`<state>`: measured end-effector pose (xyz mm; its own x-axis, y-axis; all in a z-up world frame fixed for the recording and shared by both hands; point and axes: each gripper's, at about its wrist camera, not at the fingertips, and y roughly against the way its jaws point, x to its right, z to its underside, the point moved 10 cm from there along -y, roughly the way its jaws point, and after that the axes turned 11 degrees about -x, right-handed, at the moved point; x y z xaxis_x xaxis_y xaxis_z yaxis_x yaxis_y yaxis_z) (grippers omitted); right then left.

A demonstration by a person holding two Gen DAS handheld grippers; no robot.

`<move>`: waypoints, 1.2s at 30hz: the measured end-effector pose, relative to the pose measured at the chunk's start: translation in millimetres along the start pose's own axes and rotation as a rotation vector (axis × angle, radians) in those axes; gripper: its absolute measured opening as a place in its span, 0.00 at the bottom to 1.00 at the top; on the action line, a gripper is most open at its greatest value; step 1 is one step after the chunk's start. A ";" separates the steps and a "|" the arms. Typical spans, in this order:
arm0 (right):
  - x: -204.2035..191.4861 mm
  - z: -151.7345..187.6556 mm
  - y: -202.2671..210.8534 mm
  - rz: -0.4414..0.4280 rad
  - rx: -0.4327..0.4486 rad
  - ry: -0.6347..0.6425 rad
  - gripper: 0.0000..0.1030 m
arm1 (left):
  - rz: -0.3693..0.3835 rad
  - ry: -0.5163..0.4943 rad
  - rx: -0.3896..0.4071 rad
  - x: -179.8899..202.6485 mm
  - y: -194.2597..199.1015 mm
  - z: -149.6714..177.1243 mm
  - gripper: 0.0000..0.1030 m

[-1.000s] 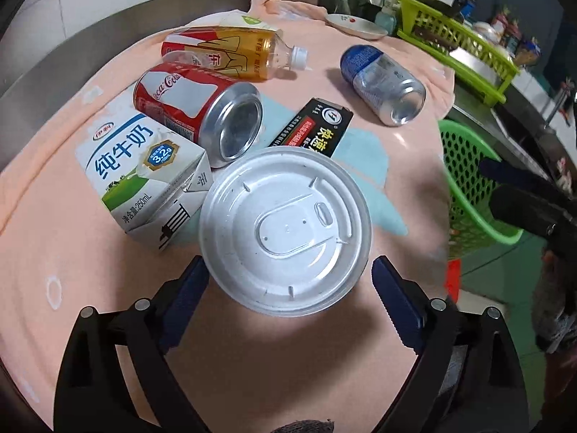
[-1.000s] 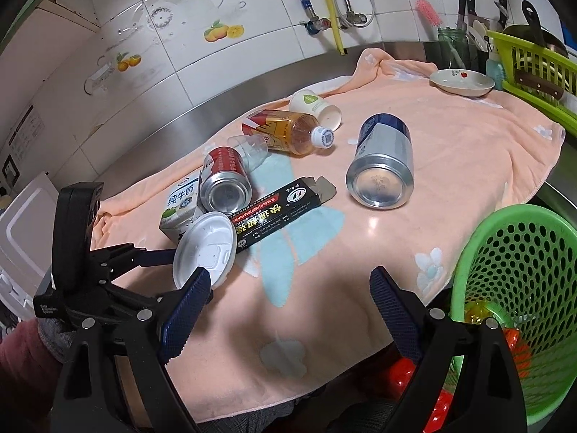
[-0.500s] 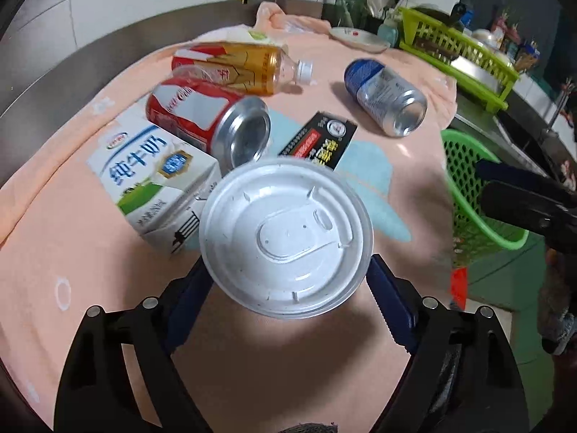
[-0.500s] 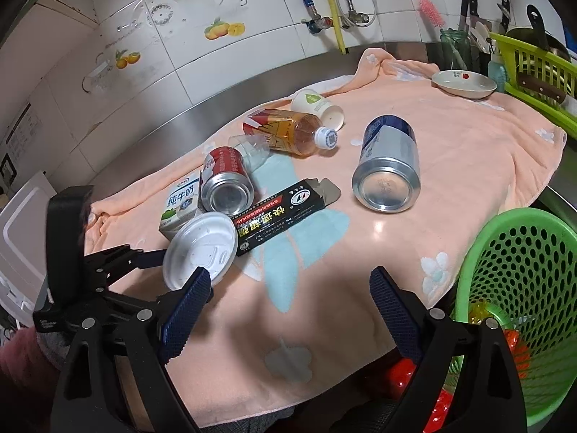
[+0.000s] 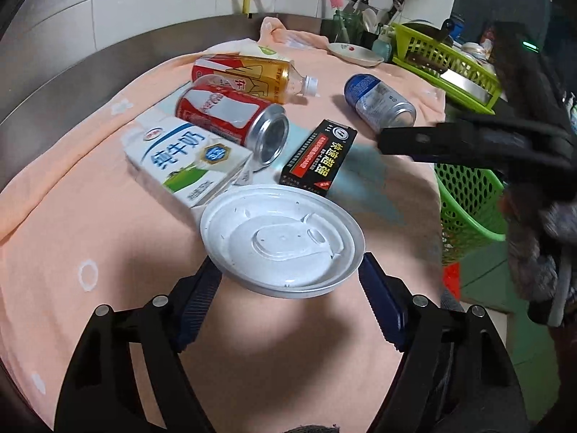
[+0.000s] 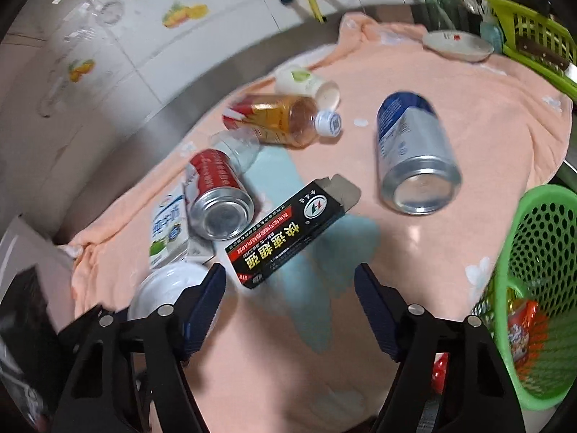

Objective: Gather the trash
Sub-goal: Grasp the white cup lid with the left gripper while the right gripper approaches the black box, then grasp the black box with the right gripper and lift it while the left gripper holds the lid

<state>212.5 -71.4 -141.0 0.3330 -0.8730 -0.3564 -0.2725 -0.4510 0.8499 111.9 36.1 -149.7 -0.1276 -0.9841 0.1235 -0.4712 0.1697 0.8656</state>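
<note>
A peach towel (image 5: 90, 223) covers the steel counter from the tiled wall to the near edge, and its front half lies bare, the widest free room on the surface. Off the counter's right end stands a green mesh basket (image 6: 537, 288), open-topped; only the right wrist view looks into it and shows a red wrapper (image 6: 521, 328) at the bottom. The silver-and-blue can (image 6: 414, 158) lies on its side, alone toward the right, long axis running away from the camera with its silver end facing near. The tea bottle (image 5: 249, 75) lies crosswise, white cap to the right, and a small white bottle (image 6: 306, 81) behind it shows clearly only from the right wrist. The red cola can (image 5: 230, 119) lies beside the milk carton (image 5: 184, 162), touching it, its silver end aimed at the front right. The black box (image 6: 292, 232) lies flat on a slant, its opened flap pointing to the far right. The white plastic lid (image 5: 283, 240) sits tilted, raised off the towel between the pads of the left gripper (image 5: 288, 296), whose jaws are closing and pinch its rim on both sides. The right gripper (image 6: 290, 306) hovers over bare towel just short of the black box, jaws closing with nothing between them; the left wrist view shows it only as a dark blurred arm.
</note>
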 end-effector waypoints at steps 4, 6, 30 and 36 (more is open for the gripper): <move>-6.4 -14.6 -18.8 0.023 -0.045 -0.098 0.54 | 0.019 0.008 0.001 -5.9 9.3 9.8 0.74; -9.1 -23.4 -25.7 0.031 -0.052 -0.138 0.53 | 0.029 0.009 0.016 -8.8 15.3 12.9 0.74; 7.4 -47.3 -74.5 0.201 -0.127 -0.345 0.49 | 0.176 0.078 -0.008 -35.1 16.7 28.7 0.35; 3.5 -39.5 -70.4 0.228 -0.113 -0.258 0.49 | 0.207 0.121 -0.012 -41.3 18.8 29.1 0.61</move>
<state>268.5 -35.4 -186.8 0.0324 -0.9735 -0.2263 -0.2069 -0.2280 0.9514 82.9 81.5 -152.6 -0.1148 -0.9275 0.3558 -0.4355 0.3689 0.8211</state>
